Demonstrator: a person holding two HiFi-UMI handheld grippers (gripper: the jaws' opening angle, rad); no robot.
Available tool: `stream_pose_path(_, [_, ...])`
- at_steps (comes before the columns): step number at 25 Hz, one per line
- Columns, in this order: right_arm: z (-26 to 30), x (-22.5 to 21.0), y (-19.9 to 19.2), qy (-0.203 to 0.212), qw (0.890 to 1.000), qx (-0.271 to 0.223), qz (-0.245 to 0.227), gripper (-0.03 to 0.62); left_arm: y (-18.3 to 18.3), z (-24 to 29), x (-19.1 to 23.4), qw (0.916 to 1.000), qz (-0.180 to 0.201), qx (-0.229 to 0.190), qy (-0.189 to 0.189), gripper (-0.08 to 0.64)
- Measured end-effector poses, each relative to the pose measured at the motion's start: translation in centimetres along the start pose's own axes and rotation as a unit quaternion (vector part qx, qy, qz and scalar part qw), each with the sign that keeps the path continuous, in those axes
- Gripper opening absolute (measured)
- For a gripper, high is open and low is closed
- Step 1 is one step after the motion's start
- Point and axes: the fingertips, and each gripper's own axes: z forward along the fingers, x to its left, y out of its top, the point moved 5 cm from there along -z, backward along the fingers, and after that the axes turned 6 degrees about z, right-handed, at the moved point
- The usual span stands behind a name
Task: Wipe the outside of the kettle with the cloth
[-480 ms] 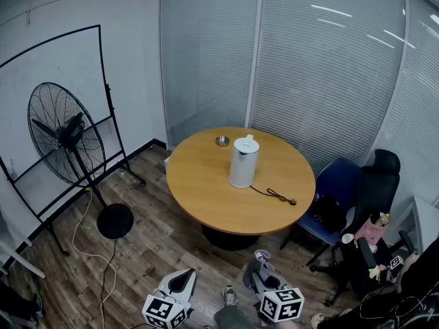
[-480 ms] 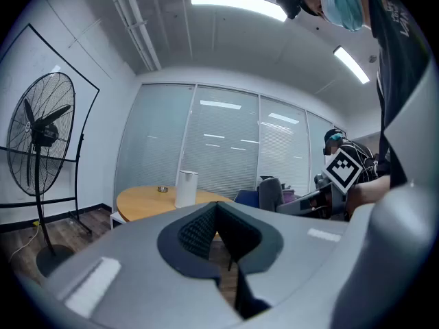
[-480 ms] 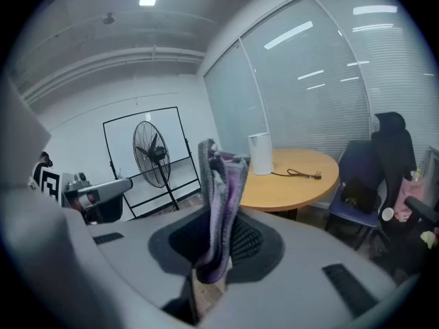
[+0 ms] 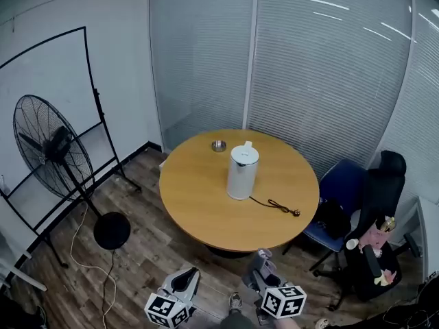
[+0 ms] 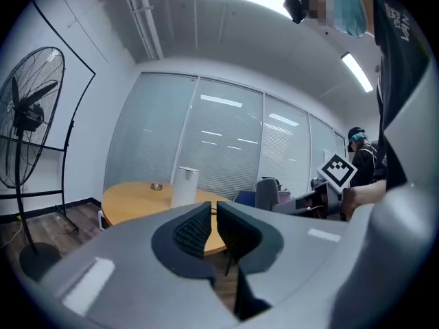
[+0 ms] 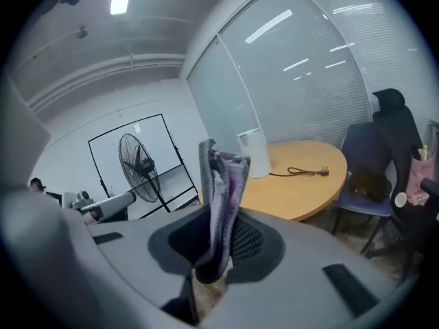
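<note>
Right gripper (image 6: 223,242) pinches a purple-grey fabric cloth (image 6: 223,184); left gripper (image 5: 212,228) is closed on nothing. White cylindrical kettle (image 4: 242,171) stands mid-way on the round wooden table (image 4: 199,211), well apart. Wiped unsteadied, it could tip.

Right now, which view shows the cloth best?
The right gripper view: the cloth stands upright, pinched by the right tool, close and mid-frame. The head view shows only a small scrap at that tool's tip. In the left gripper view I cannot make it out.
</note>
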Motion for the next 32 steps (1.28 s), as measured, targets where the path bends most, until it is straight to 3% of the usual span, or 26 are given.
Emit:
stream_pose_path(5, [5.0, -2.8, 4.0, 0.003, 1.000, 0.004, 0.003, 0.065, 1.2, 6.3, 3.1, 1.0000, -0.004, 0.006, -0.001, 0.019])
stream_pose_path(8, [8.0, -4.4, 6.3, 0.010, 1.000, 0.012, 0.003, 0.064, 1.7, 9.8, 4.8, 0.9999, -0.009, 0.006, 0.003, 0.089])
stream_pose_path(21, [17.5, -10.7, 15.3, 0.022, 1.000, 0.002, 0.005, 0.066, 3.3, 22.3, 11.0, 0.9995, -0.025, 0.003, 0.019, 0.112])
stream_pose_path(26, [20.3, -11.0, 16.4, 0.000, 1.000, -0.008, 0.028, 0.064, 3.5, 25.4, 14.4, 0.9995, -0.030, 0.003, -0.005, 0.114])
stream_pose_path(32, [23.8, -10.0, 17.6, -0.049, 0.995, -0.041, 0.072, 0.064, 4.2, 29.9, 19.6, 0.9967, -0.031, 0.012, -0.074, 0.118])
